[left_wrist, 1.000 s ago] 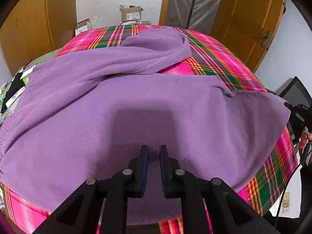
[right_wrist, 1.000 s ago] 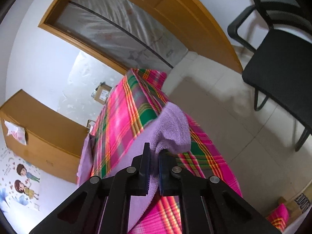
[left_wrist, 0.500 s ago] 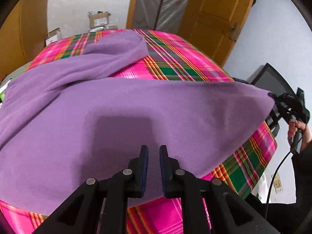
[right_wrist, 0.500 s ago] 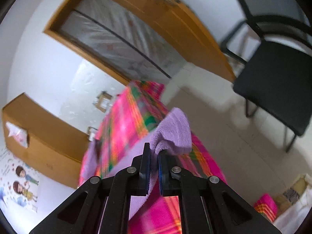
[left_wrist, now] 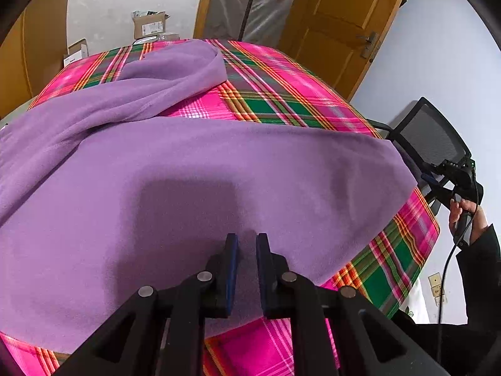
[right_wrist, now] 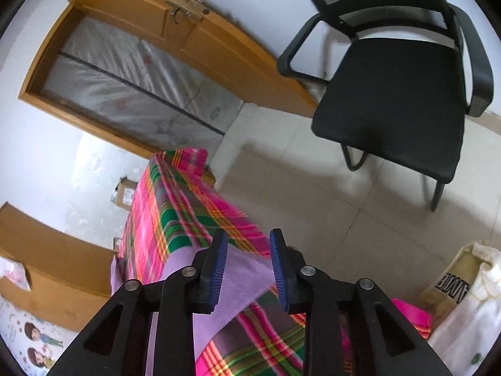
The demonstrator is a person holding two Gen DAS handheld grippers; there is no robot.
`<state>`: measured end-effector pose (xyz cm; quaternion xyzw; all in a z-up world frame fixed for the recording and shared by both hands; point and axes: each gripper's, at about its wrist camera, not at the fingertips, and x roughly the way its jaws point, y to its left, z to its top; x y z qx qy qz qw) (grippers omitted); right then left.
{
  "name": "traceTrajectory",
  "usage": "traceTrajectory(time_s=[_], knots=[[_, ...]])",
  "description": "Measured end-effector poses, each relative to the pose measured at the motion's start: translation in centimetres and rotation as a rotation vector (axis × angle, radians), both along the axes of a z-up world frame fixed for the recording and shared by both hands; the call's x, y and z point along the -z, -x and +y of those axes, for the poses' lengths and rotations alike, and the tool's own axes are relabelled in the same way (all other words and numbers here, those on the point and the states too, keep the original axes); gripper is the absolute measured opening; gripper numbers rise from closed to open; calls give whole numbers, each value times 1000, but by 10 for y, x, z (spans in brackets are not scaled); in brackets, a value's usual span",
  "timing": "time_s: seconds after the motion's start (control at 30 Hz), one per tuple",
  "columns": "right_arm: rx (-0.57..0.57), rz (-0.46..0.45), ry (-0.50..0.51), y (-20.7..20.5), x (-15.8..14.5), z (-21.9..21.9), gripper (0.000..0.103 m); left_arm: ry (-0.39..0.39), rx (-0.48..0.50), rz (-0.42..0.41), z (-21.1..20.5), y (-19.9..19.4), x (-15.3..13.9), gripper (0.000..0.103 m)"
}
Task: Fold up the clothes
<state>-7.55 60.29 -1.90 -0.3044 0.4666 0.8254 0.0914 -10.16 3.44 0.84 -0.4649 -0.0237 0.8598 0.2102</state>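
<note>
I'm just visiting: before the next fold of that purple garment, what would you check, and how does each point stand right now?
1. Right gripper has let go: ok, jaws opening, garment below them, unpinched.
2. Left gripper grips the near edge: ok, fabric between nearly closed pads.
3. Right corner lies on the cloth: ok, flat near the edge.
4. Body smooth: ok, few wrinkles.
5. Far part flat: not ok, bunched and folded over.
6. Chair clear of table: ok.
</note>
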Motion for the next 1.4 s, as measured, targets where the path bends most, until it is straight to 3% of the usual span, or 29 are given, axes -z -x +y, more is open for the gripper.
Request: traceTrajectory(time_s=[0.2, 0.33, 0.43, 0.57, 0.7, 0.93, 1.07, 1.17, 1.4], knots=[[-292, 55, -188, 44, -24, -68, 30, 6, -8, -6, 3, 3, 1, 11], [-493, 21, -248, 80, -19, -121, 30, 7, -30, -10, -1, 3, 3, 11], [-585, -2, -310, 102, -15, -153, 30, 12, -47, -12, -5, 2, 4, 11], [-610, -27, -429, 124, -20, -173, 26, 5, -56, -12, -9, 0, 6, 11], [-617, -27, -541, 124, -34, -185, 30, 4, -67, 0, -11, -4, 4, 11], [-804, 34, -730, 106, -34, -256, 29, 4, -93, 6, -19, -1, 3, 11], [-834, -30, -770, 123, -14, -272, 24, 14, -106, 12, -23, -2, 2, 11], [-800, -32, -789, 128, -20, -270, 24, 13, -125, 19, -31, -4, 1, 11], [-922, 51, -763, 76, -28, -291, 24, -3, -172, 23, -51, -8, 2, 11]])
